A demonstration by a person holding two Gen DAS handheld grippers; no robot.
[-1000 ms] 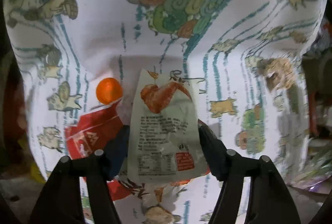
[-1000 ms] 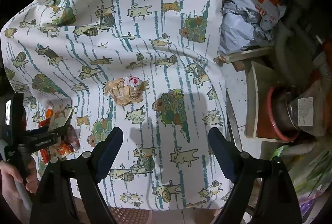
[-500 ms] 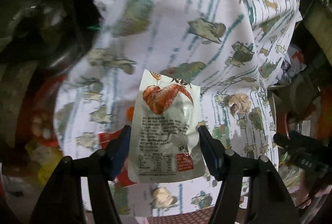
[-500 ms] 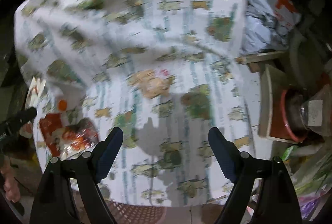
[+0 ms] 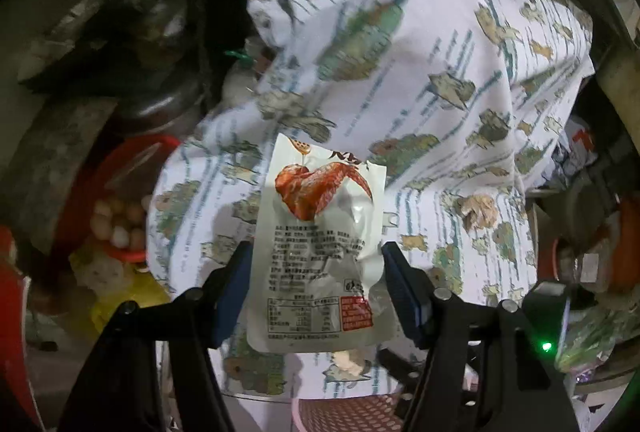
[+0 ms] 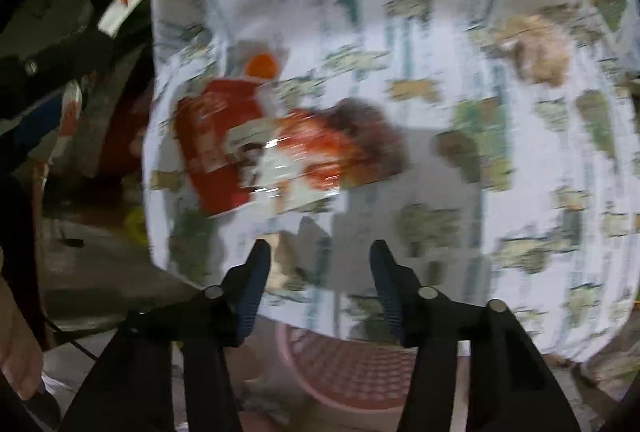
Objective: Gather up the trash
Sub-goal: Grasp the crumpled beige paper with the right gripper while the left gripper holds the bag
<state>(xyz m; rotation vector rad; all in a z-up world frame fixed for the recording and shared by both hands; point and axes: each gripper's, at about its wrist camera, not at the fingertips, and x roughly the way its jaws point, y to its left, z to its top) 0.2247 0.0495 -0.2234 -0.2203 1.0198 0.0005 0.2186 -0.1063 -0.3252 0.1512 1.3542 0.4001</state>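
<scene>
a white snack wrapper with a picture of a red chicken wing is held up in the middle of the left wrist view, pinched at its two side edges by the left gripper, whose jaws are closed onto it. it is thin, shiny plastic, so it is judged to be very light, soft and a bit slippery; it is bent and crinkled where it is squeezed, and it could slide out if it is shaken. a grip lower down and flat across the pack is judged to be safer than a grip by the edges. behind it a cloth with cartoon animals is spread over the table, and a crumpled brown scrap lies on it at the right of the frame. in the blurry right wrist view the right gripper is seen with its jaws apart and nothing between them. just above it, in the middle left of the frame, a red packet and a shiny red and white wrapper lie on the cloth, touching, with a small orange ball at their top. a pink basket is seen at the bottom, under the cloth edge, and it is judged to be where the trash is put.
</scene>
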